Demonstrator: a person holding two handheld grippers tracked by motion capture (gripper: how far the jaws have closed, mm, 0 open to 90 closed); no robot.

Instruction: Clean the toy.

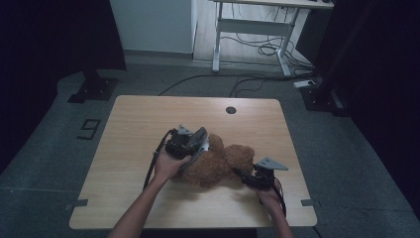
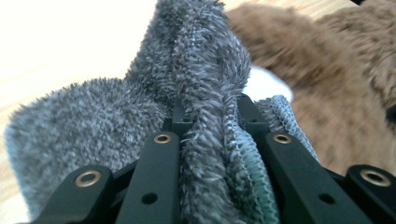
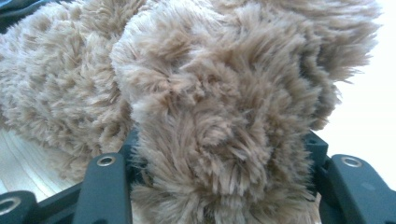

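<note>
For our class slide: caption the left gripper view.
Left tool clamped on a grey fluffy cloth, brown plush toy behind.

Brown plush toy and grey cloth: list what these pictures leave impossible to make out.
- Brown plush toy, high view: its face and limbs are too small and dim to read; the left gripper covers one end.
- Right gripper view: the fur hides the gripper tips, so which part of the toy is clamped is unclear.
- Grey cloth, left gripper view: its lower end is cut off by the bottom edge.
- Left gripper view: the toy behind is blurred.
</note>
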